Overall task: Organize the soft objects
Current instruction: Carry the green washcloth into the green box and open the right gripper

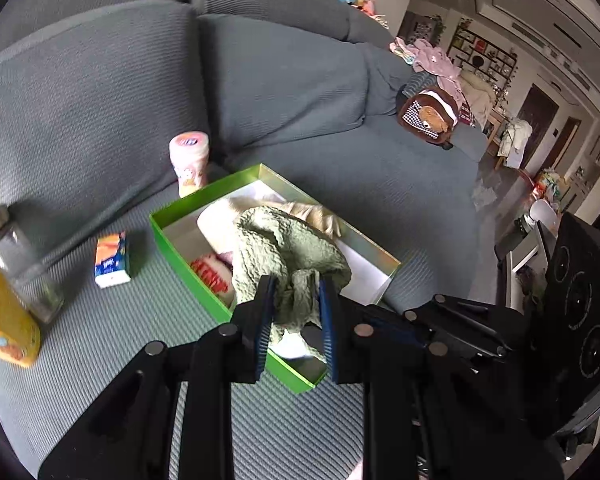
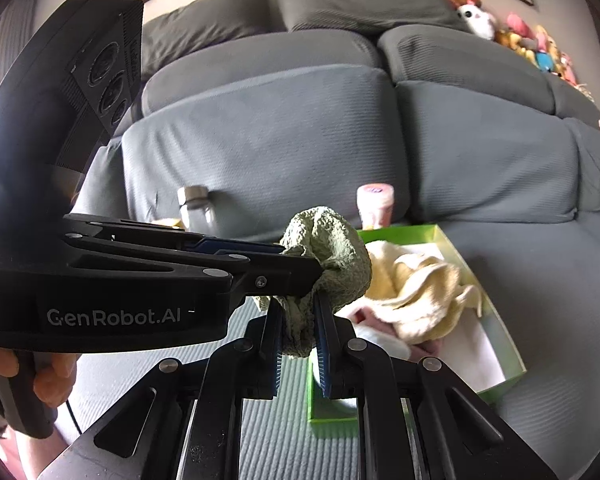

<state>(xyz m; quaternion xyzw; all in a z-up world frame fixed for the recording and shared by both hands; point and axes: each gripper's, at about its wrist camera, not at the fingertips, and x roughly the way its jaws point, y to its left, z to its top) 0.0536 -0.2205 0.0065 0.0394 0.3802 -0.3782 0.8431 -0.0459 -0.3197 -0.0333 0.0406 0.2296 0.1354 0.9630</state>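
Note:
A crumpled green cloth [image 1: 284,248] hangs over a green box [image 1: 168,232] on the grey sofa seat. My left gripper [image 1: 296,300] is shut on the cloth's lower folds. My right gripper [image 2: 298,316] is shut on the same cloth [image 2: 332,248] from below, and the left gripper [image 2: 300,264] pinches it from the left side in that view. In the box [image 2: 512,344] lie a pale yellow cloth [image 2: 416,292], a white and pink soft item [image 1: 216,220] and a red-and-white piece [image 1: 212,276].
On the seat left of the box stand a pink canister [image 1: 190,160], a glass jar with a metal lid [image 1: 20,260], a small blue-orange carton [image 1: 112,258] and a yellow box [image 1: 4,320]. A brown plush bag [image 1: 428,114] and plush toys [image 2: 532,44] lie farther off.

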